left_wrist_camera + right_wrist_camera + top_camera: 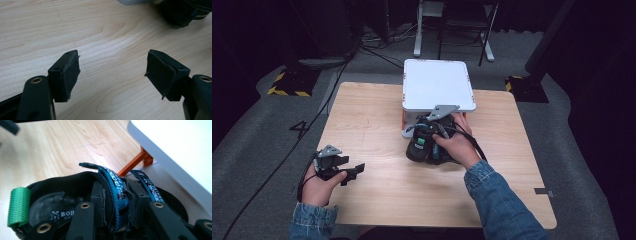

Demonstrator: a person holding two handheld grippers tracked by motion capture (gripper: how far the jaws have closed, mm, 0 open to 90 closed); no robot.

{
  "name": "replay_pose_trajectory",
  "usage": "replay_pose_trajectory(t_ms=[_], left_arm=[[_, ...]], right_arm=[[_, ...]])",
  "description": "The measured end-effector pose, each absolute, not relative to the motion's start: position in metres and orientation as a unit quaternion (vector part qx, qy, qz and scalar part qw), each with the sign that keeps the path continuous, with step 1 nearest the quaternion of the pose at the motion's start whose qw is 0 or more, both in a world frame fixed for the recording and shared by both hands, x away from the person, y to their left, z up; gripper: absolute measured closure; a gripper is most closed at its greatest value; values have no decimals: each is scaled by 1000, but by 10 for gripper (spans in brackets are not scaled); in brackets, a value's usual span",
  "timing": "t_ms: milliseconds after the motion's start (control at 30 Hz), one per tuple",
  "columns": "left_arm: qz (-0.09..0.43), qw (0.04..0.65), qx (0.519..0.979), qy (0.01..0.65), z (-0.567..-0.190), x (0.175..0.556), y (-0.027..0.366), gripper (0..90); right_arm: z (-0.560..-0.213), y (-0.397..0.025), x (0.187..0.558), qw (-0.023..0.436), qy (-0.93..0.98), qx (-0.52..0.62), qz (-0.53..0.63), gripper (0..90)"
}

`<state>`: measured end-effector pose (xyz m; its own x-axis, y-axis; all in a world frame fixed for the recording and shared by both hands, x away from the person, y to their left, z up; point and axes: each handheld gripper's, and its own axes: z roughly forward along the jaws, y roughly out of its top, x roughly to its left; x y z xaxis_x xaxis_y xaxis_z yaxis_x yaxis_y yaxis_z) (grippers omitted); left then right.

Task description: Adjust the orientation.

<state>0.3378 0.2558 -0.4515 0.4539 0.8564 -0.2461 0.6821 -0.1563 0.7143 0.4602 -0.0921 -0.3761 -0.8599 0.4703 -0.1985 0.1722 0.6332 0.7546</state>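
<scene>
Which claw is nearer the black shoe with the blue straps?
Right. The right claw is closed on a blue strap of the shoe; the left claw sits open over bare table, well off to its left.

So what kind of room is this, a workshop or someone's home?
Probably a lab or recording studio, not a home: black curtains surround a lone wooden table, cables trail over grey carpet, and hazard tape marks a stand's base.
</scene>
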Motion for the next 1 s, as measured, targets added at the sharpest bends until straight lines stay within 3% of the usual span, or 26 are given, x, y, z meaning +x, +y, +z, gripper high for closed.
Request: replay_pose_trajectory(t_ms=[733,1000], left_arm=[[102,399,754,511,-455,343,251,271],[100,397,758,509,-456,344,249,271]], right_arm=[[-422,-59,489,258,893,185,320,748],[-425,-54,483,256,897,184,311,543]])
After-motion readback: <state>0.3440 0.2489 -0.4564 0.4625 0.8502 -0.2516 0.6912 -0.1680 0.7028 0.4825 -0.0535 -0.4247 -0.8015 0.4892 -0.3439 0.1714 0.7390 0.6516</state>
